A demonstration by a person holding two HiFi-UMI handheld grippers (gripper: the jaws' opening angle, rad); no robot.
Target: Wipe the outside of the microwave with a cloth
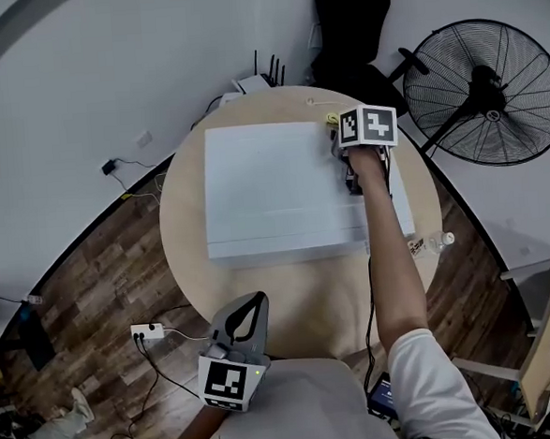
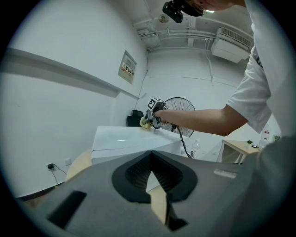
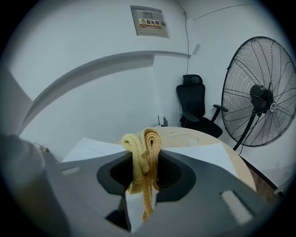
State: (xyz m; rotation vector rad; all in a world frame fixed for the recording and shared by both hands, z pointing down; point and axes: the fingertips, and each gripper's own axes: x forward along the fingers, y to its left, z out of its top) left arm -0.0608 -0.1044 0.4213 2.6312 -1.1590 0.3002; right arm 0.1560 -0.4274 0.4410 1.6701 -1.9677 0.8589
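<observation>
Head view: a white microwave point(image 1: 282, 185) sits in the middle of a round wooden table point(image 1: 309, 301), seen from above; the right gripper point(image 1: 342, 136) reaches out on a bare arm to the microwave's far right corner, its marker cube uppermost, and a scrap of yellow cloth point(image 1: 331, 121) shows at its tip, on the microwave's top edge; the left gripper point(image 1: 250, 305) hangs at the near side of the microwave, well apart from it, close to the person's body; a large black fan point(image 1: 487, 91) stands to the right of the microwave, and a black chair point(image 1: 350, 21) beyond it.

Left gripper view: the 2 jaws meet at their tips with nothing between them; past them lies the microwave's near corner, and the right gripper rests with the cloth on the microwave's far top edge.

Right gripper view: the 2 jaws are clamped on the folded yellow cloth, which sticks up between them in 2 loops; the microwave's white top spreads just below and on both sides.
</observation>
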